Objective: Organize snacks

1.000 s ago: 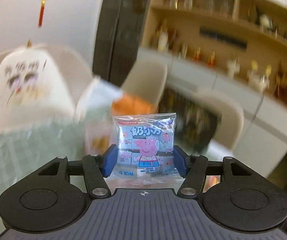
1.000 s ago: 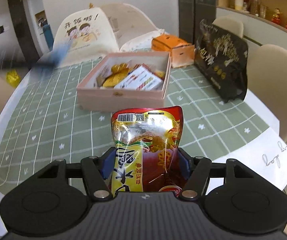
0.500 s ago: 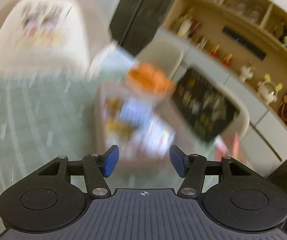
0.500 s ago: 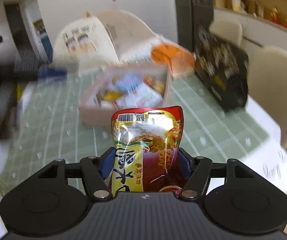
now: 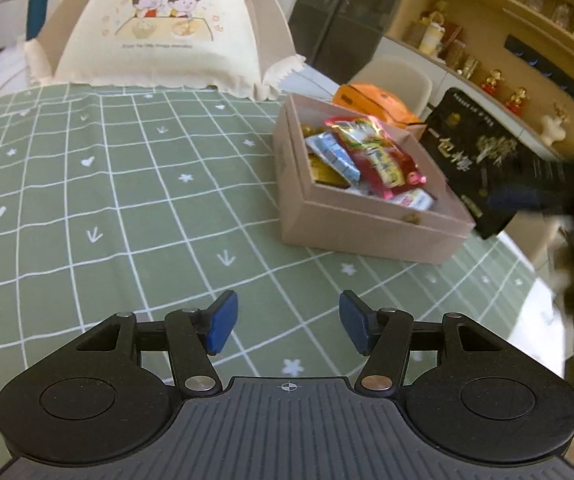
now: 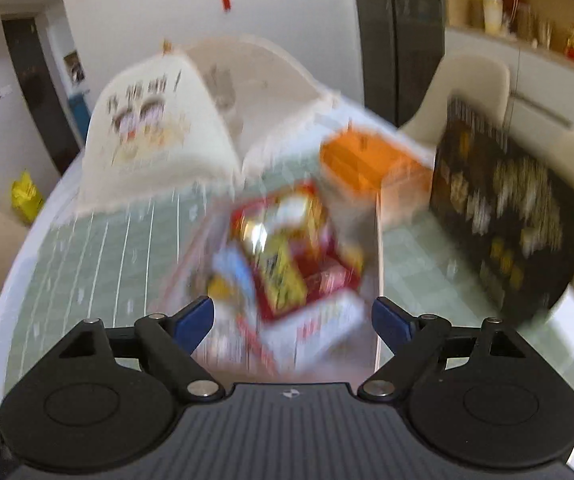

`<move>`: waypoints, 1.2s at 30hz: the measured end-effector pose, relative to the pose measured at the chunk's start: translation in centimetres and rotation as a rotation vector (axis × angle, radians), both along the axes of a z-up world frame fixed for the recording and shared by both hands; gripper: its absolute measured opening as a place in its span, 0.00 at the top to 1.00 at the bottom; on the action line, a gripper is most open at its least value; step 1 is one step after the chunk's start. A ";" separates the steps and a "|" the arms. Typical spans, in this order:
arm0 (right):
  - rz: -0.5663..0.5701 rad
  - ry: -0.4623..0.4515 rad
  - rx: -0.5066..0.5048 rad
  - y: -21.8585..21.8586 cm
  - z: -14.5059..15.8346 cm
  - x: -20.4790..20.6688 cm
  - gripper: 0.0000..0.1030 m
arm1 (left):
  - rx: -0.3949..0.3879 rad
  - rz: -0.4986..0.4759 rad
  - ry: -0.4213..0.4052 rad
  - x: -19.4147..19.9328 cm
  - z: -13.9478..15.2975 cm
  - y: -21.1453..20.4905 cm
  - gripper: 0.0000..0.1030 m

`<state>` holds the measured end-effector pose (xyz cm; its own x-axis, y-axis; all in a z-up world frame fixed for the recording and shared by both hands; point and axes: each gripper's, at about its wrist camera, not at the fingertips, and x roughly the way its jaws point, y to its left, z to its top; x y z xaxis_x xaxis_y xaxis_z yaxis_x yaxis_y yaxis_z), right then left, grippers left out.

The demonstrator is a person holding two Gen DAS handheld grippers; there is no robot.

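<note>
Green checked cloth [image 5: 127,200] covers the bench; both tools, left [image 5: 285,326] and right [image 6: 293,320], gape empty; red packet [image 5: 379,156] tops the box [image 5: 367,228], seemingly.

left wrist: looked down over cloth [image 5: 135,200], box [image 5: 367,236] at 2 o'clock | right wrist: close above box [image 6: 375,264], blurred | shared: box
</note>
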<state>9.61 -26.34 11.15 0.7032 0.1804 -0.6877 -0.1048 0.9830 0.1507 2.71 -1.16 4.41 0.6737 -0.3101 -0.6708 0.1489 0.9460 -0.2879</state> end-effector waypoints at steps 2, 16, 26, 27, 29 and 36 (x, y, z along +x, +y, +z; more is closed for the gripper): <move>-0.007 0.036 -0.007 0.2 -2.6 -1.9 0.16 | 0.056 0.001 -0.030 -0.3 -0.6 -0.7 0.40; -0.079 0.017 -0.164 4.1 -11.0 -5.9 0.01 | 0.275 -0.002 -0.164 0.7 -4.6 -4.5 0.34; -0.114 -0.096 -0.145 3.4 -12.1 -6.5 0.00 | 0.278 -0.008 -0.178 1.1 -4.7 -5.0 0.34; -0.115 -0.096 -0.146 3.5 -12.1 -6.4 0.00 | 0.279 -0.008 -0.178 1.1 -4.7 -4.9 0.34; -0.115 -0.096 -0.144 3.4 -12.1 -6.4 0.00 | 0.278 -0.007 -0.178 1.2 -4.7 -4.9 0.34; -0.114 -0.096 -0.144 3.4 -12.1 -6.4 0.00 | 0.277 -0.009 -0.178 1.1 -4.7 -4.9 0.34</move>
<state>3.18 -22.98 -0.93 0.7773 0.0001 -0.6291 0.0017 1.0000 0.0022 3.86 -6.06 -0.25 0.7860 -0.1386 -0.6025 0.1825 0.9831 0.0119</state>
